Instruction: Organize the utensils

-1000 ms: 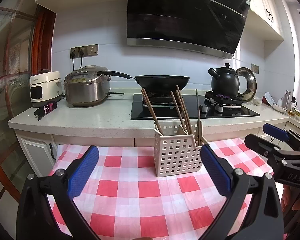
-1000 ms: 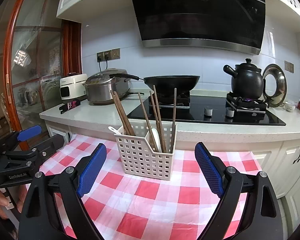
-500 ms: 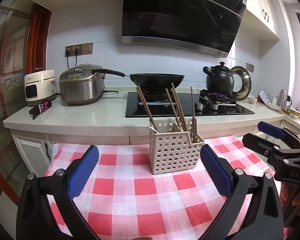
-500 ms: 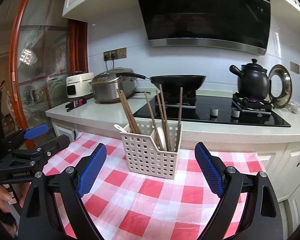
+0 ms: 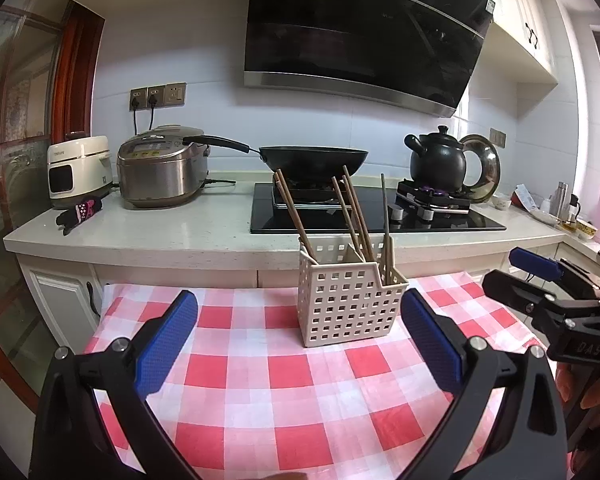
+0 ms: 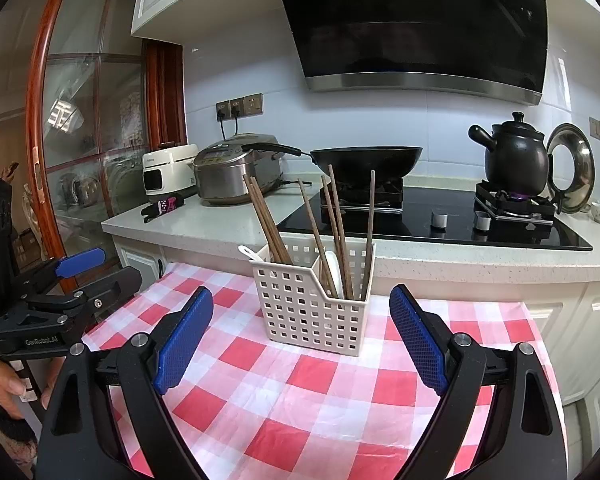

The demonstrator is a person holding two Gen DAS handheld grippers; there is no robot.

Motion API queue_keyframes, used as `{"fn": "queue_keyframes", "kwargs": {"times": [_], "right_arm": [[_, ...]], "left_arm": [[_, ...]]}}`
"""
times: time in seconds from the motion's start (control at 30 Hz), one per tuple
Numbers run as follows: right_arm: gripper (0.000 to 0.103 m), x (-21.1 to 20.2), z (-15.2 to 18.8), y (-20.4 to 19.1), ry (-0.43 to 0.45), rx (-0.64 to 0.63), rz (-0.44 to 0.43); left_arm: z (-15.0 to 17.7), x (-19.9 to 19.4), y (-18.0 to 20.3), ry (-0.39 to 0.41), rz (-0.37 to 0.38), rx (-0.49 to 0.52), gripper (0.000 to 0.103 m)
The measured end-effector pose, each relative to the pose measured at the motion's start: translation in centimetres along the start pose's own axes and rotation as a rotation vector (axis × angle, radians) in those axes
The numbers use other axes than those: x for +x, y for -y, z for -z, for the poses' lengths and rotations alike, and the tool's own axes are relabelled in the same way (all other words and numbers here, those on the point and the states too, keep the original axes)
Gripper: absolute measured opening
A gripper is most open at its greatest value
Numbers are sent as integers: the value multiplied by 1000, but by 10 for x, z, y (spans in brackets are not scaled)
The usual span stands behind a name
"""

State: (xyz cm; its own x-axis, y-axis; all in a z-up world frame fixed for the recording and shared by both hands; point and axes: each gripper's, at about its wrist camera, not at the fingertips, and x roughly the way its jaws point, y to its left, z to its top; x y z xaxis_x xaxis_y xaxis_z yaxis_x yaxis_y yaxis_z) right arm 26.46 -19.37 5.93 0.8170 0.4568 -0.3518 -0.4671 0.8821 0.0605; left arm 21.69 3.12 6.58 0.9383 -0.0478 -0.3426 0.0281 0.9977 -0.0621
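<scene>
1. One white perforated basket (image 6: 312, 312), two compartments.
2. Wooden chopsticks (image 6: 340, 224) in it: six visible, two in the left compartment, four in the right.
3. White spoons (image 6: 249, 253): two, one per compartment.
4. Tools: two, left tool (image 5: 298, 334) and right tool (image 6: 302, 324), both with blue pads spread wide.
5. One checked cloth (image 6: 340, 400) on the surface.
6. Behind: one wok (image 6: 366, 160), one kettle (image 6: 514, 156), two cookers (image 6: 236, 168).

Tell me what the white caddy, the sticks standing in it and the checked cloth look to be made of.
Caddy: likely moulded plastic, matt off-white, given its even grid of square holes and thin walls. Chopsticks: probably wood or bamboo, plain brown and dull; grain is too small to see. Checked cloth: seemingly a thin plastic sheet, since it shows a soft sheen and fine creases.
</scene>
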Motion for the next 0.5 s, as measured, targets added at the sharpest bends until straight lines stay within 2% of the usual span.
{"fn": "queue_keyframes", "kwargs": {"times": [0.1, 0.3, 0.5], "right_arm": [[85, 0, 1, -2, -2, -3, -2], [85, 2, 2, -3, -5, -3, -6], [85, 2, 5, -3, -6, 4, -1]], "left_arm": [[1, -1, -2, 3, 12, -11, 98], [2, -2, -3, 4, -27, -4, 98], [2, -1, -5, 4, -31, -19, 98]]}}
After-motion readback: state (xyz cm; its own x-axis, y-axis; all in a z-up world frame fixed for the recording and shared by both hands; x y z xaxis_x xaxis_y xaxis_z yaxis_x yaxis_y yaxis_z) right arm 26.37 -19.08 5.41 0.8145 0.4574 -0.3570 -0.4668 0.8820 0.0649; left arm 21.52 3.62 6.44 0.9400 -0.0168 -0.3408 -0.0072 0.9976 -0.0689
